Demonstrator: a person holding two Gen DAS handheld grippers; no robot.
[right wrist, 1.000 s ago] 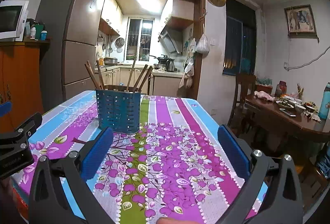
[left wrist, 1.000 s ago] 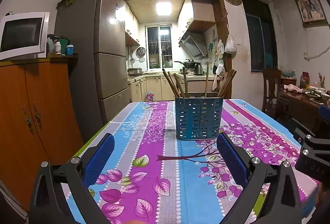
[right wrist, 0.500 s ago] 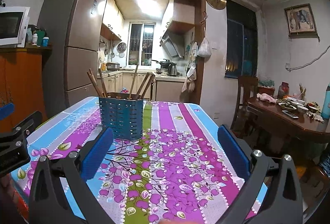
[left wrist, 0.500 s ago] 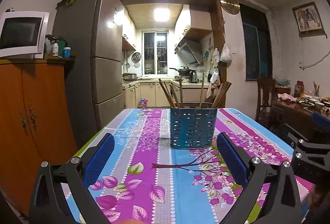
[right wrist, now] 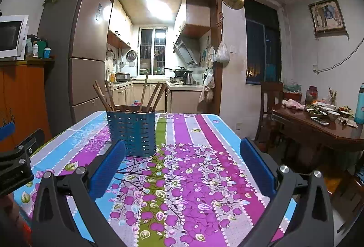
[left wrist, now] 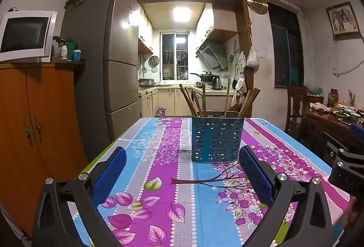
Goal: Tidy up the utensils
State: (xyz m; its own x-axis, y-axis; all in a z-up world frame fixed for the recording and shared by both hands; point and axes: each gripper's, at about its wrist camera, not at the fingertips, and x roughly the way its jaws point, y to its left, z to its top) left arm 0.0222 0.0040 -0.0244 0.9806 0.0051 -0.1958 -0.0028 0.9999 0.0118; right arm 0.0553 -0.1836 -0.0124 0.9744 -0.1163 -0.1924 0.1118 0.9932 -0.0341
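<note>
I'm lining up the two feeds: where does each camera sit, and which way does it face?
Left wrist: on the left gripper, facing the blue utensil holder; right gripper at its right edge.
Right wrist: on the right gripper, facing the tablecloth; left gripper at its left edge.
Shared: holder, chopsticks, kitchen doorway.

Empty, spread-fingered left tool faces chopstick-filled blue holder.

Blue perforated holder upright on table, wooden chopsticks leaning inside.

One blue utensil holder holds about nine wooden chopsticks; two grippers.
</note>
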